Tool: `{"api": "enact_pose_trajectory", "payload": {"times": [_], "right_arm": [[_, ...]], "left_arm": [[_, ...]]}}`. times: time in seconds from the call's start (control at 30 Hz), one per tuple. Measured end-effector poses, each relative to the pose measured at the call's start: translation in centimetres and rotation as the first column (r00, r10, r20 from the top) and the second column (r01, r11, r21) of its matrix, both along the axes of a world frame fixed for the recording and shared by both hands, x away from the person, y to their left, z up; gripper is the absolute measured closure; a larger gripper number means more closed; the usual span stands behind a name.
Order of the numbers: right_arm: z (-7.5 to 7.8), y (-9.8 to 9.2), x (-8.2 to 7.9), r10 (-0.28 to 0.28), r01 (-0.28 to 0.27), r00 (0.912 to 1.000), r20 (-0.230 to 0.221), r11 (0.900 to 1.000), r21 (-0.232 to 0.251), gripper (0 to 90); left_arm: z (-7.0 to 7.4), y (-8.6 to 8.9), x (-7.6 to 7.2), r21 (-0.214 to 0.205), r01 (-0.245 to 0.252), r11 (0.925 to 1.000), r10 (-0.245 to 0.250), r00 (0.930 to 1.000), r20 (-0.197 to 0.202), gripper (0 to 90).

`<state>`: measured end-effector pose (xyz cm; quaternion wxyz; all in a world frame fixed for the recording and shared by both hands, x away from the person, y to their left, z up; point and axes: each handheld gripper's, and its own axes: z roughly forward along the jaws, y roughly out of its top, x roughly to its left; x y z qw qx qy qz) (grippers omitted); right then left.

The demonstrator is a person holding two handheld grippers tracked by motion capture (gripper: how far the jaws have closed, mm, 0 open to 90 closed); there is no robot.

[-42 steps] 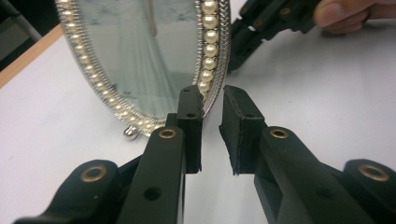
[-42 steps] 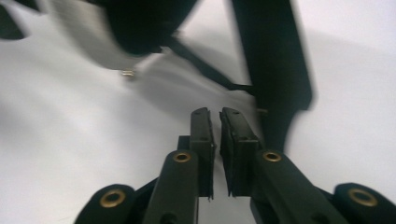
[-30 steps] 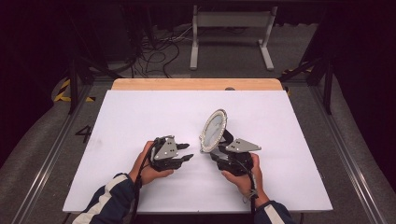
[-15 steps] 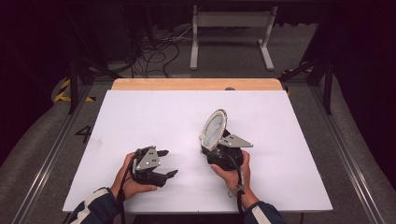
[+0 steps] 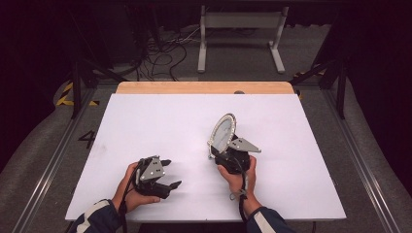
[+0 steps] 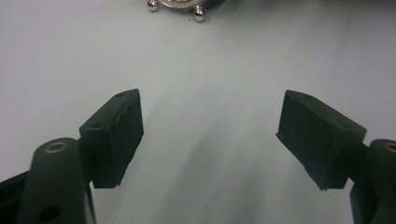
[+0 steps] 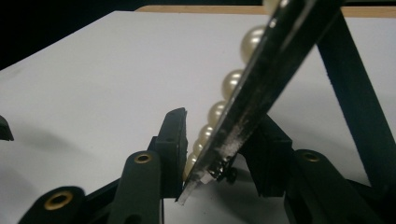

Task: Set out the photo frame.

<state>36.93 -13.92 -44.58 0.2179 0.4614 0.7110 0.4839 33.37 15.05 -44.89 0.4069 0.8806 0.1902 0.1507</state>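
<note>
Dark floor, cables and a metal frame surround the white bench (image 5: 160, 121) in the high view. On it, the right claw (image 5: 224, 145) holds an oval, pearl-rimmed mirror (image 5: 222, 132) tilted up on edge right of centre, while the left claw (image 5: 167, 187) sits apart near the front edge. The left claw's jaws have just been opening, with nothing between them.

From the left gripper view, both pads (image 6: 116, 135) stand wide over bare bench, the mirror's beaded rim (image 6: 180, 4) farther ahead.

The right gripper view shows the jaws, which have just been closing, pinching the mirror's lower rim (image 7: 219, 149) beside its pearls (image 7: 231, 84).

Judging by this, the mirror is handed over and still needs setting down; open bench lies all around, with edges well away.
</note>
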Motion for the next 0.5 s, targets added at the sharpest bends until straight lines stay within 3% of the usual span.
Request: {"api": "enact_pose_trajectory", "payload": {"times": [0.17, 0.3, 0.5], "right_arm": [[0.1, -0.3, 0.0, 0.021, -0.021, 0.9996, -0.017, 0.9998, -0.002, 63.0], [0.0, -1.0, -0.1, 0.055, -0.054, 0.9971, -0.053, 0.9983, 0.024, 66.2], [0.3, -1.6, -0.4, 0.086, -0.086, 0.9943, -0.062, 0.9963, 0.003, 67.6]], "left_arm": [[-0.1, 0.0, 0.1, 0.005, 0.001, 1.0000, -0.001, 1.0000, 0.000, 22.9], [-0.2, -0.1, 0.1, 0.012, 0.003, 0.9999, -0.003, 1.0000, -0.004, 22.8], [-0.2, -0.3, 0.0, 0.019, 0.011, 0.9998, -0.011, 0.9999, -0.001, 22.5]]}}
